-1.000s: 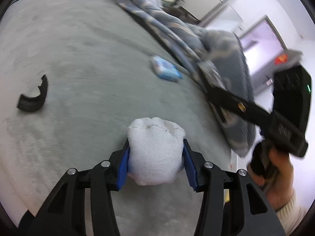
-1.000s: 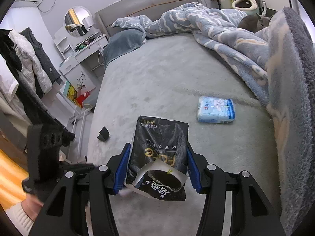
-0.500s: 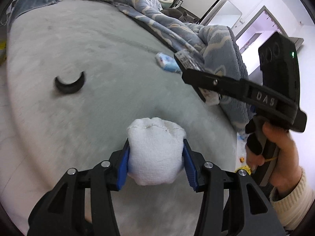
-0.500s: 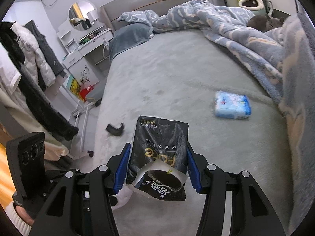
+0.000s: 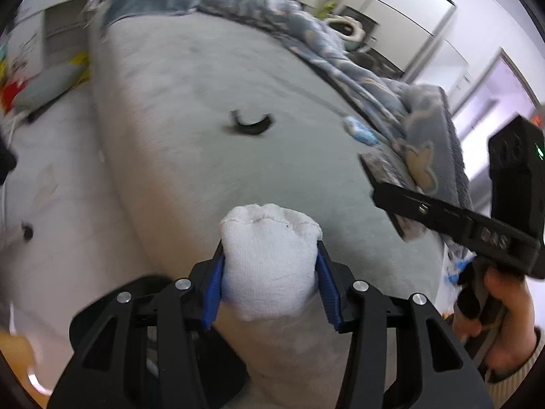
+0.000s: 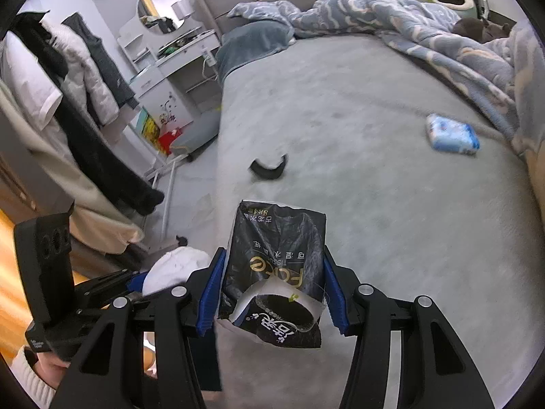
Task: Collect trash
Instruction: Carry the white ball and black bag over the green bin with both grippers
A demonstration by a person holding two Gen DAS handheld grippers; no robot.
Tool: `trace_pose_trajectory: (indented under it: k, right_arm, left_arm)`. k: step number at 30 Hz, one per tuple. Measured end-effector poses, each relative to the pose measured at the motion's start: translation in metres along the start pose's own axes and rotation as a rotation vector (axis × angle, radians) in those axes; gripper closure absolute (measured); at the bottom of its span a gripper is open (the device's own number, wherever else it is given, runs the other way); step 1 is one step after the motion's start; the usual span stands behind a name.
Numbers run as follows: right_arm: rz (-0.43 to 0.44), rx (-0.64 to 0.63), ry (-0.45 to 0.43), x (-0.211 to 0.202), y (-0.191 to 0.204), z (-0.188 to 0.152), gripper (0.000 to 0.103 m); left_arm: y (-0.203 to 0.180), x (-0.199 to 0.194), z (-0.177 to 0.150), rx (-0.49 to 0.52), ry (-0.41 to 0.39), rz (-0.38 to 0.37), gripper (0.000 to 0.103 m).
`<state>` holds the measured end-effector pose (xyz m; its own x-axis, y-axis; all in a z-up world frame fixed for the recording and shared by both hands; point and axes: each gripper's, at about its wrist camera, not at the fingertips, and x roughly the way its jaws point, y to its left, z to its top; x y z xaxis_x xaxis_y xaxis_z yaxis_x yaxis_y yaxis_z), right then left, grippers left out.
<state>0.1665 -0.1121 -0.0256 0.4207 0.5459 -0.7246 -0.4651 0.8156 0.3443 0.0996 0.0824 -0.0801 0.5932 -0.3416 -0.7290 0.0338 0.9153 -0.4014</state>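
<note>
Right wrist view: right hand-held gripper (image 6: pixel 272 283) clamps a black wrapper (image 6: pixel 276 266), left hand-held gripper (image 5: pixel 269 279) clamps a white wad (image 5: pixel 269 262), while the curved black scrap (image 6: pixel 268 169) lies farther up the bed (image 6: pixel 374 204), slightly left, likely nearer the left.

A home bedroom is showing here: a grey bed (image 6: pixel 357 109) is lying under a rumpled blue duvet (image 6: pixel 408 30), coats (image 6: pixel 85 78) are hanging beside a mirrored dressing table (image 6: pixel 170 58).

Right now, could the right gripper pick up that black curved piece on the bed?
Probably not yet: the right gripper is shut on a black tissue packet, though nothing blocks the black curved piece.
</note>
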Motion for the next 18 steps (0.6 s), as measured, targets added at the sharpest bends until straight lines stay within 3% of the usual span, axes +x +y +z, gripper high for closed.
trace_pose_trajectory:
  k: [9,18]
  right_arm:
    - [0.044,-0.027,0.028,0.003,0.039,-0.023,0.049]
    - [0.101,-0.078,0.066,0.016,0.081,-0.042,0.049]
  left_arm:
    - [0.048,-0.007,-0.035,-0.137,0.052,0.124,0.051]
    - [0.085,0.009,-0.079,-0.217,0.188,0.215,0.051]
